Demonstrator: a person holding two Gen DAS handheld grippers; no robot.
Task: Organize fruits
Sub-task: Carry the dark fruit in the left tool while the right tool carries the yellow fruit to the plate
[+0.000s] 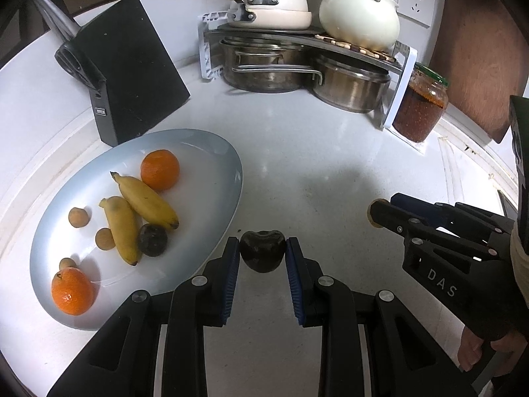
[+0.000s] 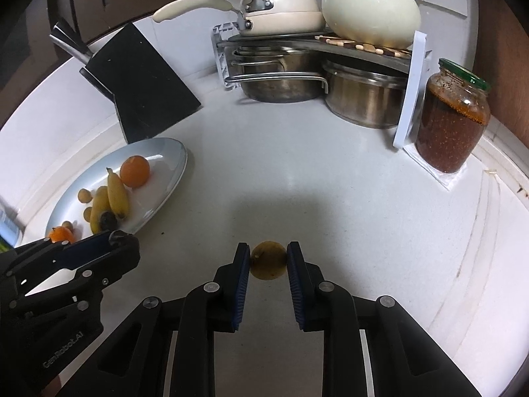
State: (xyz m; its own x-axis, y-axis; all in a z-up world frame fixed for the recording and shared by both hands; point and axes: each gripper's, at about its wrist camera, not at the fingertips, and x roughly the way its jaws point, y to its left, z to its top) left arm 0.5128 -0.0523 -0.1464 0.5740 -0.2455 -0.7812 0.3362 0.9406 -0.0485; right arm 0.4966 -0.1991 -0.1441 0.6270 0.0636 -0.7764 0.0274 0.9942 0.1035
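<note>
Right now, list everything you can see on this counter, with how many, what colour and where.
plate: one, pale blue, left on the counter.
oranges: two, orange, far and near ends of the plate.
bananas: two, yellow, middle of the plate.
small round fruits: three, tan, on the plate's left side.
dark fruit on the plate: one, beside the bananas.
knife block: one, black, behind the plate.
pot rack: one, steel pots below, cream pots on top.
jar: one, red-brown contents, green lid, right of the rack.
left tool: shut on a dark fruit.
right tool: shut on a tan fruit.
</note>
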